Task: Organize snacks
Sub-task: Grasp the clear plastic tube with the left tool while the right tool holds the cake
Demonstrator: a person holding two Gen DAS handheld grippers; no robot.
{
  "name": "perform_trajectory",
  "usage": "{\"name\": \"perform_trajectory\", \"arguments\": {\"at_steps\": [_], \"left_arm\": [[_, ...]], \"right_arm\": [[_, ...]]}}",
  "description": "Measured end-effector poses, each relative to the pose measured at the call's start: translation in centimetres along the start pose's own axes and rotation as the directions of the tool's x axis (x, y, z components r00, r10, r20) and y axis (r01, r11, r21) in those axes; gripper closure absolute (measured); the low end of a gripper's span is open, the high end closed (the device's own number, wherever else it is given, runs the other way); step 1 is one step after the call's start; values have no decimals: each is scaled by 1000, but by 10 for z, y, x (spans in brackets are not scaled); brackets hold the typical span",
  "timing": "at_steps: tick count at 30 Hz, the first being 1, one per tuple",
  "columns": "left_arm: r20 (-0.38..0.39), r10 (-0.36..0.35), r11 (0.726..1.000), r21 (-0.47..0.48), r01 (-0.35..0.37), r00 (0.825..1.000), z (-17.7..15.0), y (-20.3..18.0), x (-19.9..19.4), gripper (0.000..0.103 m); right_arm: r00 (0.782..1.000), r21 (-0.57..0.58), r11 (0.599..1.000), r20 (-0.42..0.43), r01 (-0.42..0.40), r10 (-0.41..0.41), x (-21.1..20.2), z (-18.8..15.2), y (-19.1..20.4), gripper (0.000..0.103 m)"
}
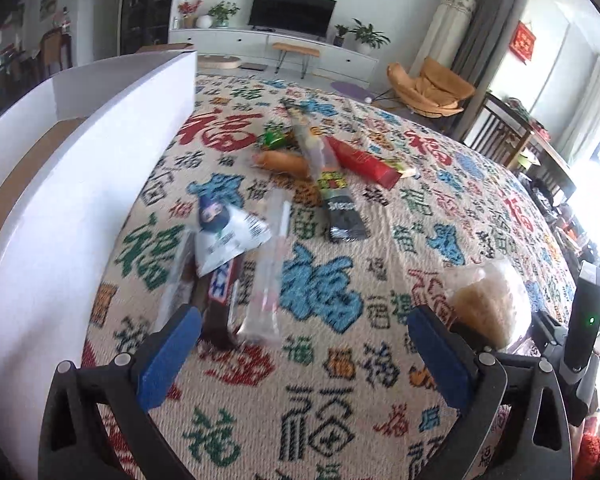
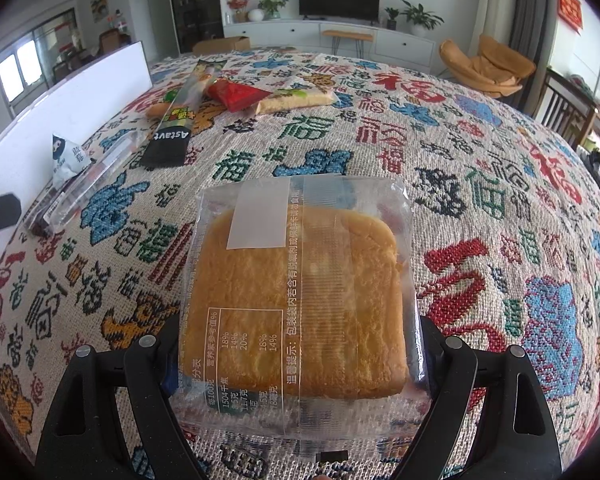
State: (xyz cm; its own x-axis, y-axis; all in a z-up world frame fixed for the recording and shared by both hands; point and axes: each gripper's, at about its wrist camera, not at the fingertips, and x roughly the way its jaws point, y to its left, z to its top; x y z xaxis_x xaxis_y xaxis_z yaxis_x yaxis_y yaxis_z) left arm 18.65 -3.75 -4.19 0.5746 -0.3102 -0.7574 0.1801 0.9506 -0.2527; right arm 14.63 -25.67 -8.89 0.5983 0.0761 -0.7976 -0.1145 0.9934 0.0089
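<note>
Right tongs (image 2: 300, 344) clamp a wrapped cake (image 2: 300, 300) at lower centre, above the patterned counter (image 2: 500, 200). Left tongs (image 1: 304, 340) spread wide, empty; white box (image 1: 80, 208) at left.

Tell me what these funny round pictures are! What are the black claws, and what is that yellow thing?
A person holds a grabbing tool in each hand, and each tool has a camera looking along its two fingers. One picture is from the left gripper: it is open and empty. The other is from the right gripper, which squeezes a wrapped cake. Below is a patterned tablecloth with more snacks: a chocolate bar, a red packet, a black packet. The white box stands on the left.
</note>
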Motion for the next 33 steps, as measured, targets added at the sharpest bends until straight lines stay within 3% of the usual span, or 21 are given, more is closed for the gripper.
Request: {"name": "perform_trajectory", "arguments": {"at_steps": [4,5,9,13,20,23,24,25,27,30,32,33], "left_arm": [[-83,25,1000,5,-24,996,18,-3,40,36],[-102,38,999,-10,-39,994,19,-1,49,37],[-114,79,996,-33,-83,990,18,7,63,67],[-122,78,997,-3,-79,989,8,6,59,81],[-230,-1,999,52,13,973,-38,-4,18,81],[-231,43,994,107,-18,972,-50,-14,10,77],[-223,66,991,127,-38,973,-49,-17,11,65],[-213,88,989,137,-59,973,-46,-19,14,41],[-161,113,988,121,-94,981,-35,-18,17,12],[-131,108,992,75,-99,985,-12,-14,30,12],[-143,97,994,59,-90,985,0,-14,41,25],[-157,105,993,66,-95,982,3,-16,47,44]], "right_arm": [[1000,0,1000,0,0,0,0,0,0,16],[1000,0,1000,0,0,0,0,0,0,16],[1000,3,1000,1,-1,1,0,0,0,16],[1000,10,1000,1,2,-2,0,1,-1,16],[1000,12,1000,2,2,-2,0,1,-1,15],[1000,12,1000,1,3,-3,0,1,-1,15],[1000,12,1000,2,3,-3,0,1,-1,15],[1000,12,1000,2,3,-3,0,1,-1,15],[1000,12,1000,2,3,-3,0,1,-1,15],[1000,12,1000,2,3,-3,0,1,-1,15],[1000,12,1000,2,4,-4,1,2,-1,16],[1000,12,1000,2,4,-4,1,2,-1,15]]}}
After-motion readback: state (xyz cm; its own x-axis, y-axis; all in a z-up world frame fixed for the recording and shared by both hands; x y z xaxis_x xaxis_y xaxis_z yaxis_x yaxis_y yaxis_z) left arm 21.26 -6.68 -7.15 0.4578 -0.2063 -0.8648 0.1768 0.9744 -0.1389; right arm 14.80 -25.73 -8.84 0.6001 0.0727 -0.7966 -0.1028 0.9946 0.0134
